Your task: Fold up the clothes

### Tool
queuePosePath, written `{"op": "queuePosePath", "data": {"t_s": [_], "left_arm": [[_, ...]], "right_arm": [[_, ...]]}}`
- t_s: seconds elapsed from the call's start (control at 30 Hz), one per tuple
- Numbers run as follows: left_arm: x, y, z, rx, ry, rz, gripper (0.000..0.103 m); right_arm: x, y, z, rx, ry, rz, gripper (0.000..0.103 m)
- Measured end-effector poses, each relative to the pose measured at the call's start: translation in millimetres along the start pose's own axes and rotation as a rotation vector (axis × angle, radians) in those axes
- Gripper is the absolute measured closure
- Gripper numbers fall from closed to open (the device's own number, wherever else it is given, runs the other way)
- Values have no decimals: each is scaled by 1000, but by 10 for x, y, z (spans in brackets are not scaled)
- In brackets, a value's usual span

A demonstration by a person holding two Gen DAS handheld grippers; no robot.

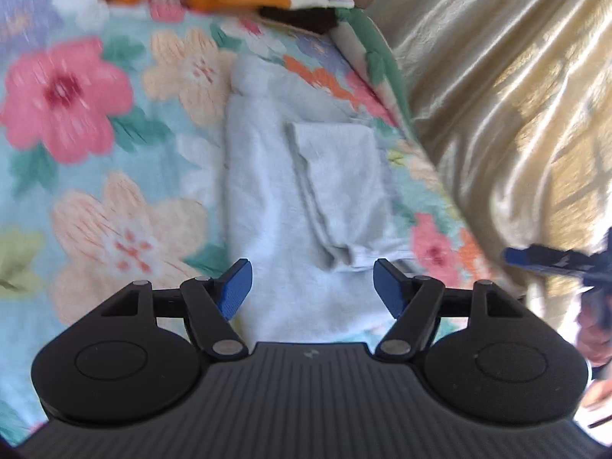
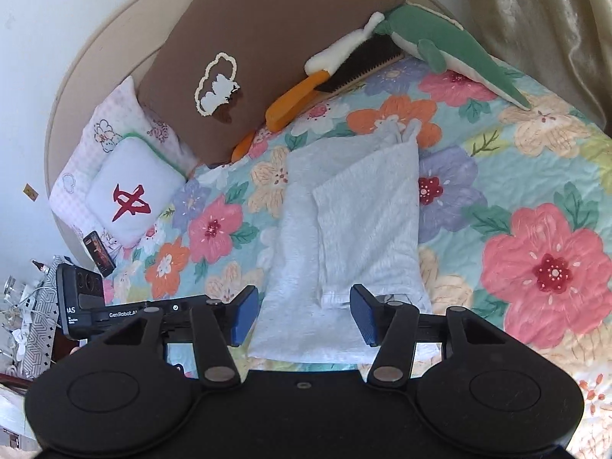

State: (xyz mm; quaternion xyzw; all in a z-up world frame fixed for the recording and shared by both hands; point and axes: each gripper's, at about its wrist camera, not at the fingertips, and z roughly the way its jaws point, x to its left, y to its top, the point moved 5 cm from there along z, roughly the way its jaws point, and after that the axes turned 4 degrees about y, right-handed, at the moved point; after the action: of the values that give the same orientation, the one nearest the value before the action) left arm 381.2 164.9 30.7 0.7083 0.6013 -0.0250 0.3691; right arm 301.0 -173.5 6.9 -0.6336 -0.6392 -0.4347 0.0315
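A pale blue-grey garment (image 1: 290,199) lies partly folded on the flowered bedspread (image 1: 76,114), with one flap laid over its right side. It also shows in the right wrist view (image 2: 344,222). My left gripper (image 1: 311,287) is open and empty, just above the garment's near edge. My right gripper (image 2: 304,315) is open and empty, over the garment's near hem. The left gripper's body (image 2: 114,311) shows at the left of the right wrist view. The right gripper's tip (image 1: 550,260) shows at the right of the left wrist view.
A brown cushion (image 2: 267,46), two pillows (image 2: 126,187), an orange and white plush toy (image 2: 302,95) and a green plush toy (image 2: 451,46) lie at the bed's head. A gold curtain (image 1: 516,95) hangs at the right. A cluttered bedside table (image 2: 26,306) stands at the left.
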Motion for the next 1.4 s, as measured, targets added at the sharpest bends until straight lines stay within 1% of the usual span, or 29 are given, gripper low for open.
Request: {"op": "queuePosePath", "data": {"t_s": [0.07,0.1,0.17,0.2,0.3,0.4,0.43,0.47,0.5,0.57,0.63,0.8,0.87,0.93,0.97,1.0,1.1,1.17,1.23,1.33,1.4], "left_arm": [[70,-62,59,42,32,-36,33],[127,-112,99,74,22,-72,33],[188,-235,193,132,-10,-124,33],[206,-293,237,158,-22,-138,33],[160,-434,357,214,-23,-89,33],[144,-511,513,250,-66,-99,33],[160,-533,583,265,-58,-102,33],[180,-557,655,277,-43,-97,33],[198,-578,721,287,-32,-93,32],[220,-575,767,285,-52,-106,30],[242,-553,780,279,-82,-129,29],[350,-516,766,266,-122,-202,29],[371,-461,726,224,-103,-208,29],[414,-361,661,147,-51,-202,29],[441,-307,637,118,-25,-194,29],[471,-265,622,100,-13,-188,28],[527,-237,645,101,-27,-192,28],[482,-254,653,96,-55,-175,28],[385,-265,710,116,-73,-123,28],[276,-269,872,149,-35,-63,28],[253,-240,910,138,-40,-55,26]], "right_arm": [[70,-15,-30,24,-49,-40,43],[104,-33,-53,39,-64,-64,43],[179,-107,-61,91,-68,-79,42],[207,-154,-55,120,-59,-63,41],[212,-308,-6,160,-3,31,36],[50,-412,150,178,-79,22,35],[-63,-435,226,183,-132,19,35],[-176,-437,278,177,-164,28,35],[-322,-448,325,163,-162,77,35],[-620,-470,420,132,-154,182,35],[-796,-507,479,111,-137,248,35],[-886,-579,621,105,-128,270,35],[-887,-586,677,108,-117,271,35],[-903,-586,732,117,-132,254,35],[-920,-591,742,115,-146,256,35],[-927,-598,745,109,-139,273,35],[-924,-613,753,97,-100,310,34],[-911,-606,793,112,-123,261,34],[-939,-594,838,113,-149,215,34],[-1044,-542,878,74,-129,217,34],[-1129,-498,900,49,-116,226,34]]}}
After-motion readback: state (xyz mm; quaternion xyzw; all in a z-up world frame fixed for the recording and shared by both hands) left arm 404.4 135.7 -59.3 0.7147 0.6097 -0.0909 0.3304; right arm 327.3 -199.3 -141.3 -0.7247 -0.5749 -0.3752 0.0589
